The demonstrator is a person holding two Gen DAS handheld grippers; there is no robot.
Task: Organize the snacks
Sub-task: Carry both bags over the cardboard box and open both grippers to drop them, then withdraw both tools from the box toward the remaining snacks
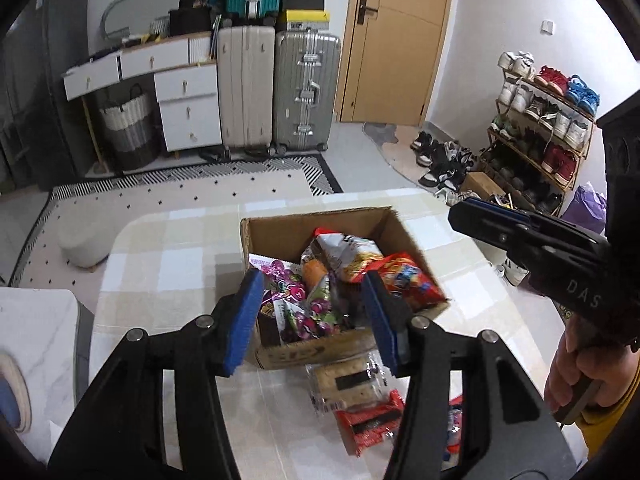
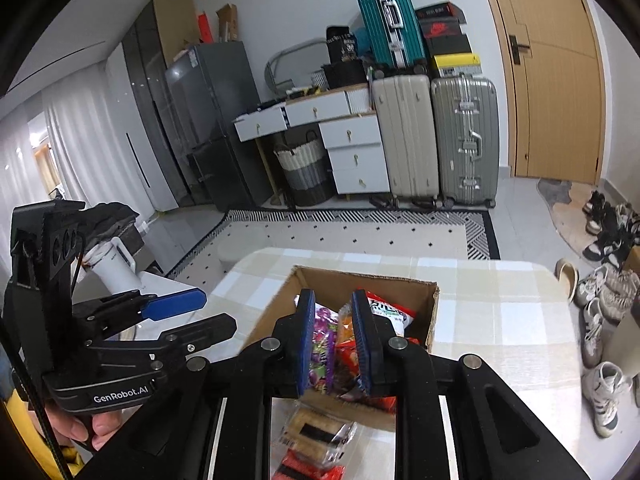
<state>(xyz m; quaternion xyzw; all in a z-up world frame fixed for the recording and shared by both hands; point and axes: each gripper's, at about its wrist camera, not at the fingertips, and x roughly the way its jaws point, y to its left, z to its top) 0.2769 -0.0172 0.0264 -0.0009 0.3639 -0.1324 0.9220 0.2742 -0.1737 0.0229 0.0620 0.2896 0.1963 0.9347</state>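
Observation:
An open cardboard box (image 1: 280,226) (image 2: 360,284) stands on the checked tablecloth (image 1: 176,264) and holds several snack bags, purple ones (image 1: 296,304) and red-orange ones (image 1: 404,280) among them. In front of the box, on the cloth, lie a clear pack of crackers (image 1: 344,384) (image 2: 316,428) and a red pack (image 1: 372,424). My left gripper (image 1: 312,280) (image 2: 200,314) hangs open above the box's near side with nothing between its blue pads. To the right of the box my right gripper (image 2: 332,298) (image 1: 460,212) is shut and holds nothing.
A hand (image 1: 576,376) in a yellow sleeve holds the right gripper. A white marble surface (image 1: 36,340) adjoins the table on the left. Beyond the table are a round stool (image 1: 82,240), a patterned rug, suitcases (image 1: 306,92), drawers and a shoe rack (image 1: 548,120).

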